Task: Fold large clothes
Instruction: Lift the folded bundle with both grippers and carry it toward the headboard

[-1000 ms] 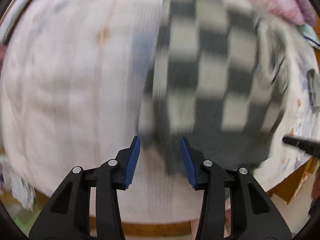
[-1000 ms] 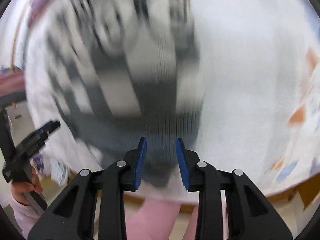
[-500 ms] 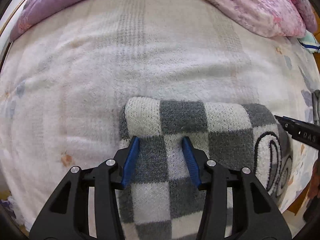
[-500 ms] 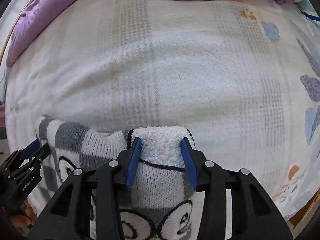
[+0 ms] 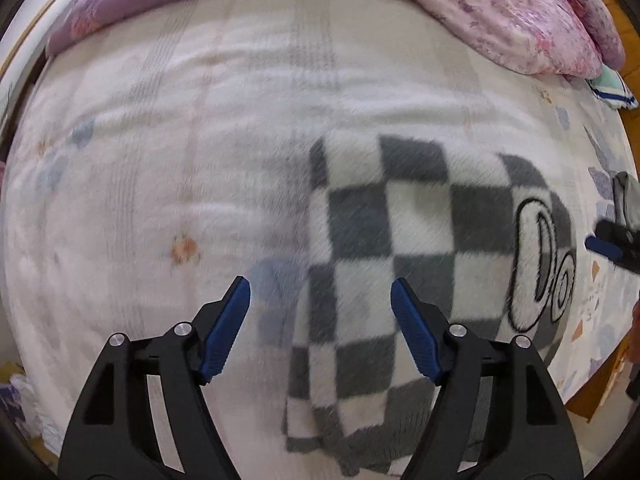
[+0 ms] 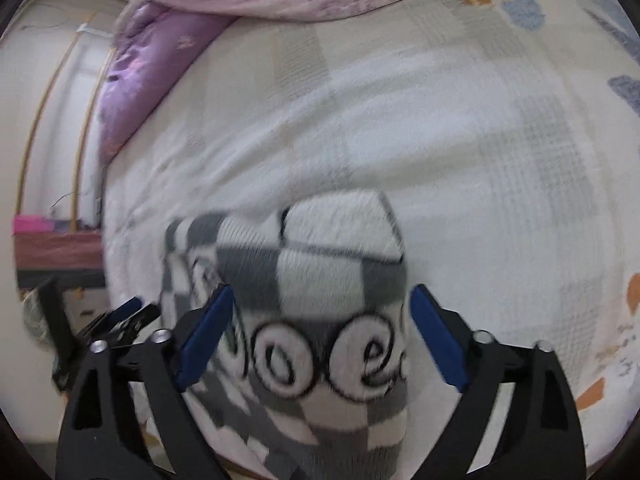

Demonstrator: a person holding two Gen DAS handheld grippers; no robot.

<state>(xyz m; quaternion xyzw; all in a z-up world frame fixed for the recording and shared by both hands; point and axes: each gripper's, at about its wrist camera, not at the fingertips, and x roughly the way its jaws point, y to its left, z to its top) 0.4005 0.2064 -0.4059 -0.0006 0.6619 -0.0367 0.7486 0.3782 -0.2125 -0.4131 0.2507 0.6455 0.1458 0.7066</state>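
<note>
Lying folded on the near part of the bed (image 5: 168,168), the checkered sweater (image 5: 404,240) forms a compact grey-and-white bundle with black looped lettering on one side. In the left wrist view it sits right of centre, its lettered edge toward the right and its ragged lower edge close to the near side of the bed. The left hand-held gripper (image 5: 320,304) hangs above the sweater's left edge with its blue-padded fingers (image 5: 228,320) spread wide and nothing between them; whether they touch the knit cannot be told, since the picture is blurred. At the far right of that view the tip of the right hand-held gripper (image 5: 608,246) shows, just beside the sweater's lettered end.

In the right wrist view the right hand-held gripper (image 6: 320,328) is likewise released, its fingers standing apart on either side of the bundle's rounded, lettered end without clamping it. The left tool's black frame and blue tip appear low at the left of this view. A white bedspread with pale grey stripes and small coloured prints covers the bed. Along the far side lie a purple quilt (image 5: 192,4) and a pink floral quilt (image 5: 516,16); a small green-and-white cloth (image 5: 612,90) rests at the far right.
</note>
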